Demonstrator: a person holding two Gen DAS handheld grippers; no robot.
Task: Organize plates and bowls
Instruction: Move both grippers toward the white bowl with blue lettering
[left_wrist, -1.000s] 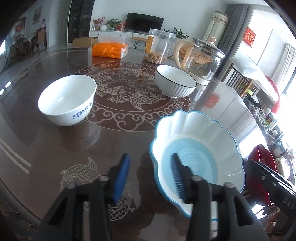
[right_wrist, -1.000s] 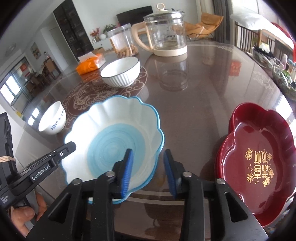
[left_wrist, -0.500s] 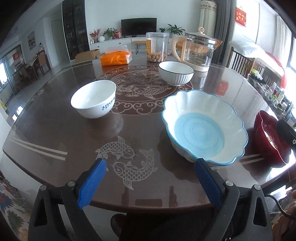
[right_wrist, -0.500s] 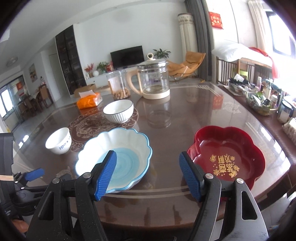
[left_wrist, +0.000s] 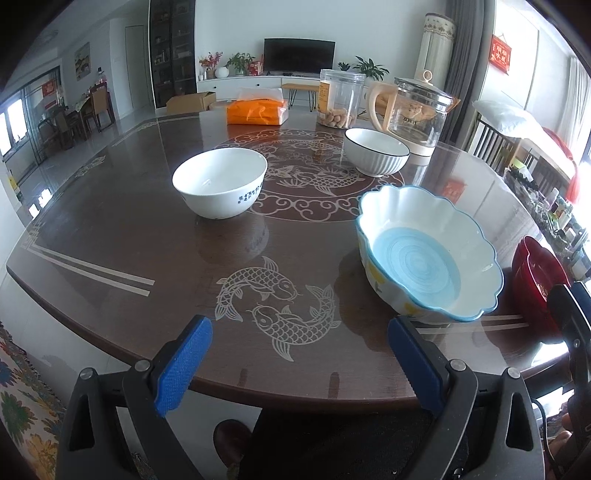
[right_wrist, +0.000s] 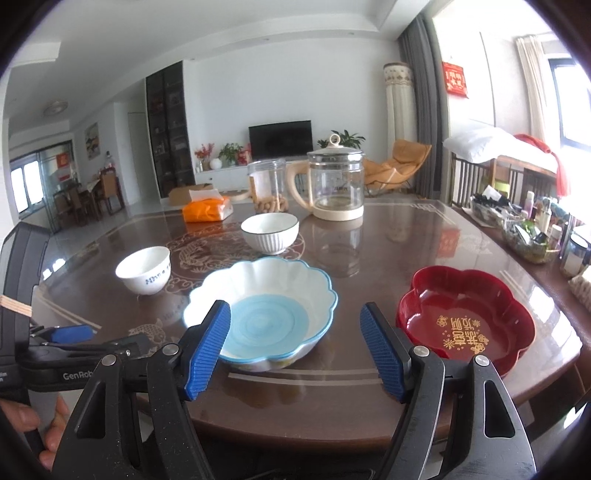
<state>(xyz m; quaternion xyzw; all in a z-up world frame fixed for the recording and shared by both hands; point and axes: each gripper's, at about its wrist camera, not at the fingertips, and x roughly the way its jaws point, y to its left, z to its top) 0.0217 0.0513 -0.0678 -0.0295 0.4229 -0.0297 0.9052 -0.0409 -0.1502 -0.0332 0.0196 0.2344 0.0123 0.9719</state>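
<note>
Fingers (left_wrist: 183, 363) of both grippers: released, grasping nothing.
Between steps; next, stacking scalloped blue bowl (right_wrist: 264, 310) onto red plate (right_wrist: 466, 318), lower right.

Dark table (left_wrist: 129, 236) with three bowls (left_wrist: 220, 187), red plate (right_wrist: 465, 325).

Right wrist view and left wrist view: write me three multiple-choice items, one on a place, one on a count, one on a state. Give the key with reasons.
1. Where is the red tray relative to the scalloped blue bowl?
A. to its right, apart
B. stacked inside it
C. behind it, by the kettle

2. How many white round bowls stand on the table?
A. one
B. two
C. four

3. How do the left gripper and right gripper stand?
A. both shut on bowls
B. one open, one shut
C. both open, holding nothing

Key: A, bare table shows between them; B, the lettered bowl and the ribbed bowl; C, wide gaps between the fingers.
</note>
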